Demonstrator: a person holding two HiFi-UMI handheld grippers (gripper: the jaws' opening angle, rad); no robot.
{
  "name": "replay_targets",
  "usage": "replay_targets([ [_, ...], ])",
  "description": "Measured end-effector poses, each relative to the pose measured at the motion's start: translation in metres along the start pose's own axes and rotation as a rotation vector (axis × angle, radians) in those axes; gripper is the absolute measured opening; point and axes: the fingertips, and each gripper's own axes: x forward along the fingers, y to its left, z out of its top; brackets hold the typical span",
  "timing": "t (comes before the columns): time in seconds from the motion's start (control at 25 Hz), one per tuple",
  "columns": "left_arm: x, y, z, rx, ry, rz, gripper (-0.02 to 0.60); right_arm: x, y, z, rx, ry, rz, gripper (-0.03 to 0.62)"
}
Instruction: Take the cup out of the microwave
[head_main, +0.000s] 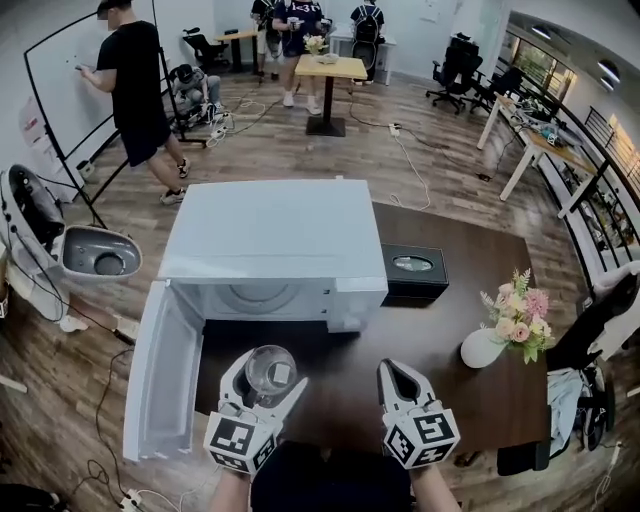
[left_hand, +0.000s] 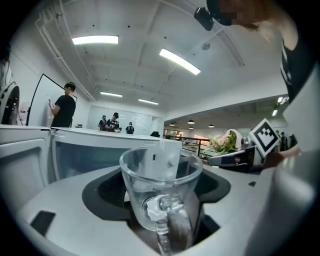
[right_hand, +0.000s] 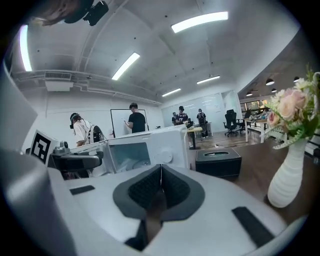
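The left gripper (head_main: 268, 380) clamps the glass cup (head_main: 269, 364) upright, mouth up, handle toward the person, before the open microwave (head_main: 275, 250); the right gripper (head_main: 398, 372) is closed, empty

the cup (left_hand: 160, 185) is of clear glass, smooth and glossy, and it sits between the black, dull pads (left_hand: 102, 192) of the left gripper (head_main: 266, 384), whose shell looks like matt light-grey plastic. the right gripper (right_hand: 160, 186) has the same matt plastic shell, and its black pads (right_hand: 142, 189) show a fine rough grain. the microwave (head_main: 270, 240) has a smooth, matt pale casing, the table (head_main: 480, 270) is dark brown wood with a dull finish, the vase (right_hand: 286, 182) is white and ribbed, and the floor (head_main: 440, 170) is of wood planks.
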Motion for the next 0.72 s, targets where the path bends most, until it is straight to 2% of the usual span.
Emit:
replay_targets([
  [0.24, 0.014, -0.038, 0.007, 0.01, -0.018, -0.155, 0.393, -0.023, -0.032, 0.004, -0.003, -0.041, -0.09, -0.008],
  [0.72, 0.06, -0.098, -0.006, -0.01, 0.009, -0.304, 0.393, -0.073, -0.08, -0.004, 0.031, -0.08, -0.269, -0.008],
])
